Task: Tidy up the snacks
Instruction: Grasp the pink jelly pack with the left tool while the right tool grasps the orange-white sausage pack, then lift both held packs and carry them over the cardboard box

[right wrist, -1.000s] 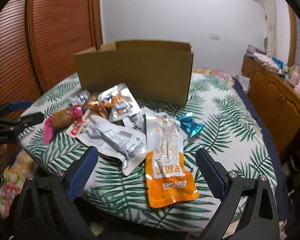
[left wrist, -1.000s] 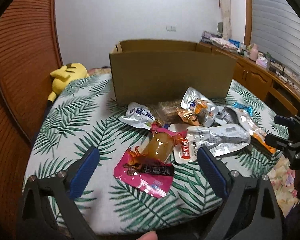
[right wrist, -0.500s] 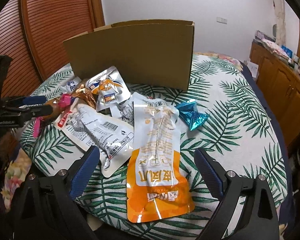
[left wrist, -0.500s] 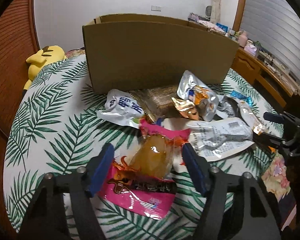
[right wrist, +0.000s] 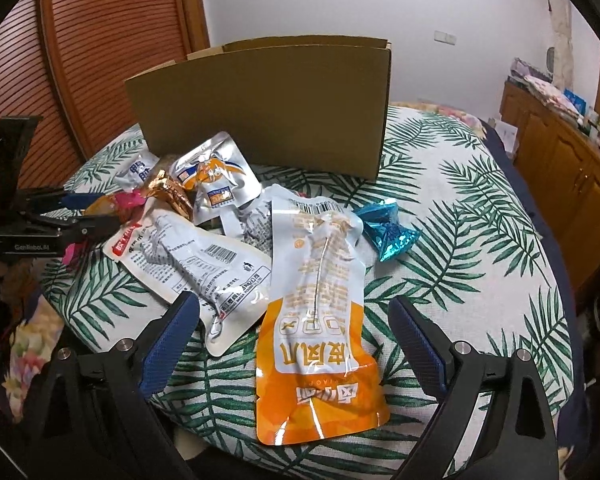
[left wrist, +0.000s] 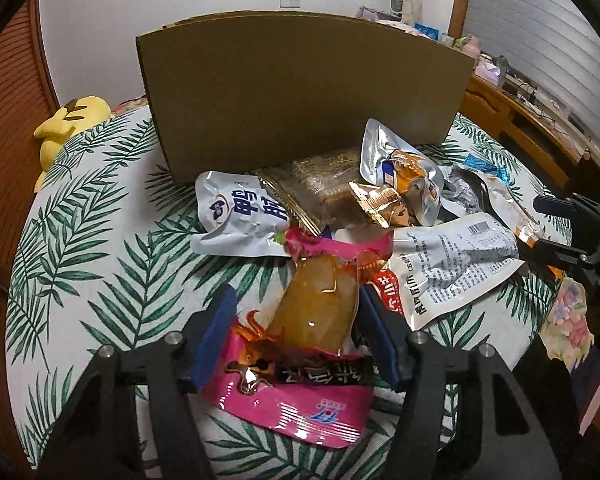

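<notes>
A pile of snack packets lies on the leaf-print table in front of a cardboard box [left wrist: 300, 92], which also shows in the right wrist view [right wrist: 268, 108]. My left gripper [left wrist: 296, 324] straddles the pink packet with the amber sausage [left wrist: 316, 308], its pads close on both sides; the right pad touches the packet, the left stands slightly off. My right gripper [right wrist: 296, 336] is open around the lower half of the orange-and-white packet [right wrist: 316, 320], not touching it. The left gripper also shows in the right wrist view [right wrist: 88, 212].
Other packets: a white and blue one [left wrist: 240, 216], a silver one [left wrist: 400, 176], a gold wrapper [left wrist: 380, 204], a white barcode pouch [right wrist: 196, 256], a blue foil candy [right wrist: 388, 232]. A yellow plush [left wrist: 68, 124] lies at the far left. A wooden cabinet [right wrist: 560, 160] stands to the right.
My left gripper has moved forward and down onto the pink packet and its jaws have narrowed around it. My right gripper has moved closer over the orange packet, still open.
</notes>
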